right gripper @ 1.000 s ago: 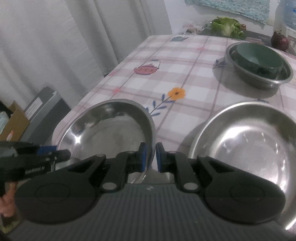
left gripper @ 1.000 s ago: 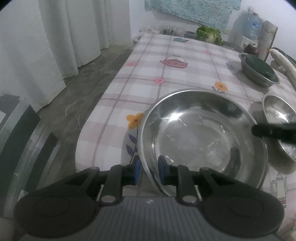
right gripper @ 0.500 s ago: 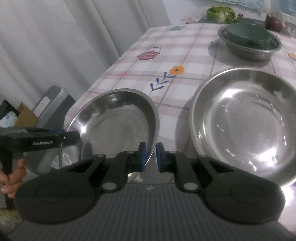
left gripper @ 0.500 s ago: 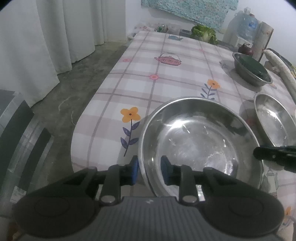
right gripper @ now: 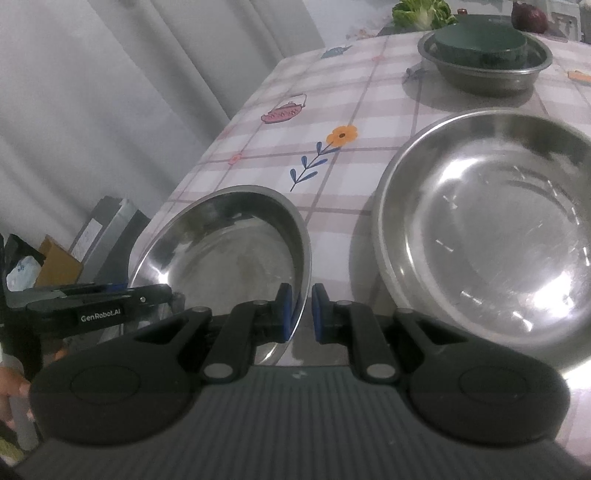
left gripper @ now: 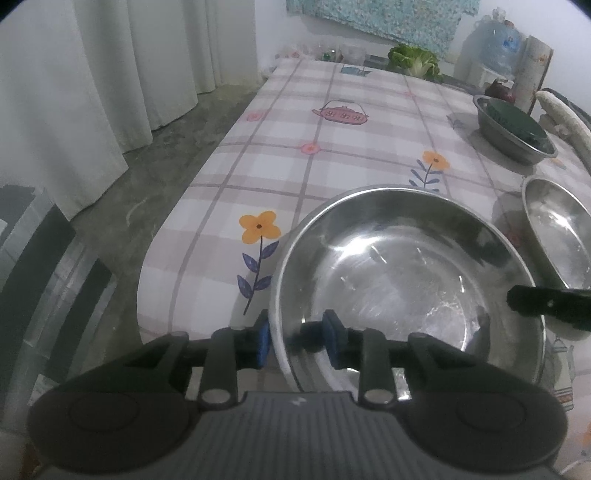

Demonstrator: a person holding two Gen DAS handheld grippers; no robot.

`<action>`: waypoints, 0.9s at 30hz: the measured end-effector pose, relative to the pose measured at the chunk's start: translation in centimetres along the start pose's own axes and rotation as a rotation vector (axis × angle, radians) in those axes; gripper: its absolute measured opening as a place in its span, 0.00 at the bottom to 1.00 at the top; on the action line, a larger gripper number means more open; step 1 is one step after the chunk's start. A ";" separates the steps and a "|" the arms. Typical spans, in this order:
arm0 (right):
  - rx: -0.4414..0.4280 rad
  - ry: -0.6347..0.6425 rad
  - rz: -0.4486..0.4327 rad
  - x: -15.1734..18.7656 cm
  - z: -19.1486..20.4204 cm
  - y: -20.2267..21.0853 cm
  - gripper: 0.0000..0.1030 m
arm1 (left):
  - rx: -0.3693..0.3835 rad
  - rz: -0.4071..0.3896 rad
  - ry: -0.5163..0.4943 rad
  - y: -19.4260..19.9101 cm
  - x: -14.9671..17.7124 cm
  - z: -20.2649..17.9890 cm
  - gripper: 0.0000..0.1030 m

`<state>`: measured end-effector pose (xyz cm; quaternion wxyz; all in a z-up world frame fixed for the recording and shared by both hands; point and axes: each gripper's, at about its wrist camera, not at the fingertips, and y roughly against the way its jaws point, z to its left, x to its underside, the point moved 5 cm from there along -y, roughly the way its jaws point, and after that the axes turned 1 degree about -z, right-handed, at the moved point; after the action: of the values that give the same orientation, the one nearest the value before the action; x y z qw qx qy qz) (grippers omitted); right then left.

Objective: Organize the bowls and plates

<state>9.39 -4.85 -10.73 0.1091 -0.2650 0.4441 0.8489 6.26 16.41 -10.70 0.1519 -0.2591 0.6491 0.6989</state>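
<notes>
A steel plate [left gripper: 406, 273] sits at the near left corner of the table, also in the right wrist view [right gripper: 229, 251]. My left gripper [left gripper: 297, 339] straddles its near rim with the pads apart, open. My right gripper [right gripper: 300, 314] is shut on the plate's right rim. A second steel plate [right gripper: 491, 229] lies to the right, seen at the edge of the left wrist view [left gripper: 557, 236]. A steel bowl [right gripper: 487, 70] holding a dark green bowl [right gripper: 480, 44] stands at the far right, also in the left wrist view [left gripper: 513, 129].
The table has a checked floral cloth [left gripper: 332, 158], and its left edge drops to a concrete floor beside white curtains [left gripper: 92, 92]. Greens [left gripper: 413, 61], a water jug [left gripper: 495, 40] and a red onion [right gripper: 528, 11] stand at the far end. Boxes [right gripper: 59, 262] sit on the floor.
My left gripper's pads have spread apart on the plate's rim, letting go. Both views drew back toward the table's near corner. My right gripper stays shut on the plate.
</notes>
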 end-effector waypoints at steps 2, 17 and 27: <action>-0.005 -0.007 0.001 0.1 0.1 -0.3 0.11 | -0.011 0.001 -0.002 0.0 0.0 -0.2 0.32; 0.033 -0.022 -0.032 -0.4 -0.7 0.6 0.11 | -0.018 0.009 -0.035 0.2 0.1 -2.1 0.33; 0.040 -0.013 -0.032 -0.3 -0.8 0.2 0.12 | -0.042 0.000 -0.050 0.6 0.1 -2.2 0.33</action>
<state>9.81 -5.64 -10.80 0.1307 -0.2642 0.4559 0.8398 6.24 14.11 -10.26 0.1625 -0.2446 0.6303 0.7187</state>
